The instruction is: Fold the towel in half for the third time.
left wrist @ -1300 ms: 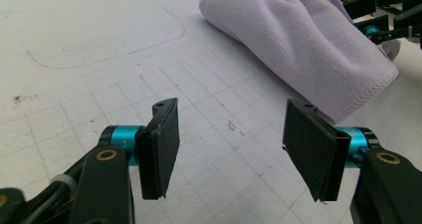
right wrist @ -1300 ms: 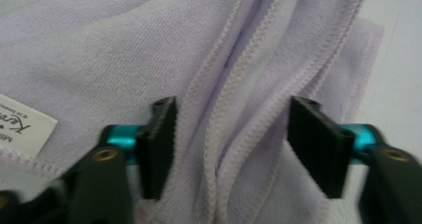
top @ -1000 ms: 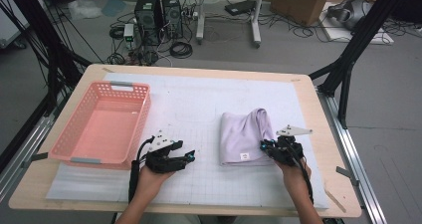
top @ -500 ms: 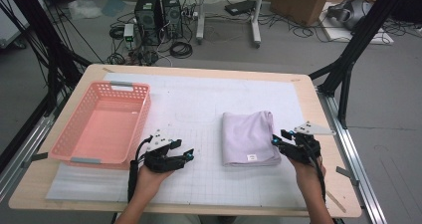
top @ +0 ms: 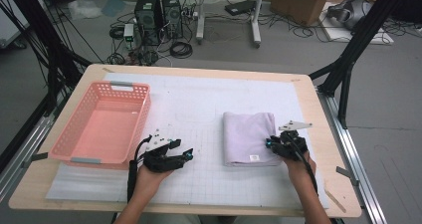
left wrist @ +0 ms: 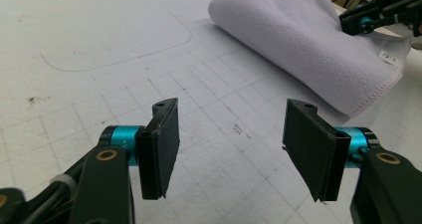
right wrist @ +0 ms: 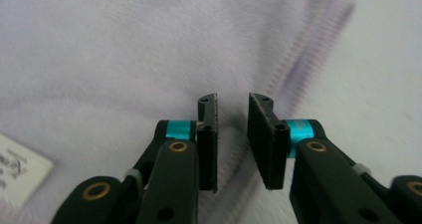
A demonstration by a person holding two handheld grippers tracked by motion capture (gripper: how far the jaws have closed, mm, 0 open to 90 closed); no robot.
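Watching the right gripper (top: pixel 271 143) at the near-right hem of the folded lilac towel (top: pixel 247 136), its jaws narrowly apart after just closing, cloth beneath them but not pinched — a shallow bite could lift one layer and undo the fold. The left gripper (top: pixel 185 157) rests, jaws wide, empty. White gridded mat (top: pixel 199 104) covers the counter; pink basket (top: pixel 102 124) sits left, computers and cables behind.

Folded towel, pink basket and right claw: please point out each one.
Folded towel (top: pixel 246 137): high view, middle of its top layer.
Pink basket (top: pixel 127 86): high view, far rim near the handle.
Right claw (right wrist: pixel 233 134): right gripper view, midway between its fingertips, over the towel's hem.
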